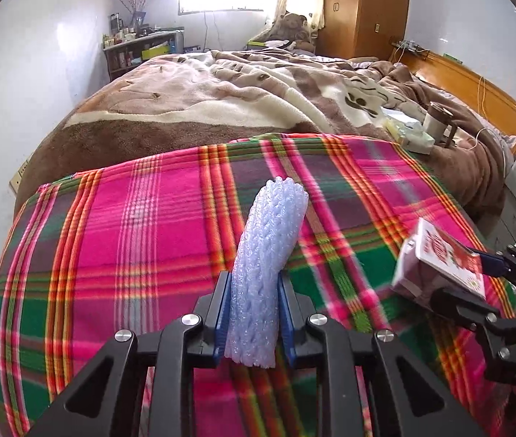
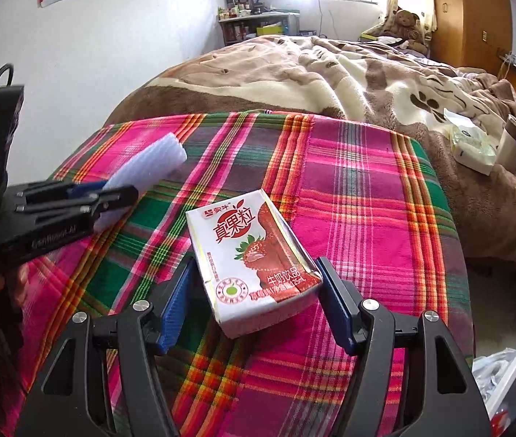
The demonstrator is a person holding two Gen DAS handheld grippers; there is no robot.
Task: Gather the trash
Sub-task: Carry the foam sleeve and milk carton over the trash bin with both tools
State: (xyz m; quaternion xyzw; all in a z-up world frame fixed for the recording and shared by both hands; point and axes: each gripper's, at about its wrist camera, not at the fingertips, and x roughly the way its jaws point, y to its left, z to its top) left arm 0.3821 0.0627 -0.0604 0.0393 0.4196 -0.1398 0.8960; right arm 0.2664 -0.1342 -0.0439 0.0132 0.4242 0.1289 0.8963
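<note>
Left gripper [image 1: 252, 313] clamped on foam roll [image 1: 267, 255]; right gripper [image 2: 254, 306] gripping milk carton [image 2: 250, 251]. Beneath: plaid blanket [image 1: 130, 236]; beyond: brown bedspread [image 1: 192, 87], mug [image 1: 436, 120].

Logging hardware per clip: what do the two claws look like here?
Both are matte black linkage frames with silver round pivot bolts and blue ribbed finger pads. The left claw carries white lettering on its side, too blurred to read, and a black cable loop behind it. The right claw matches.
</note>
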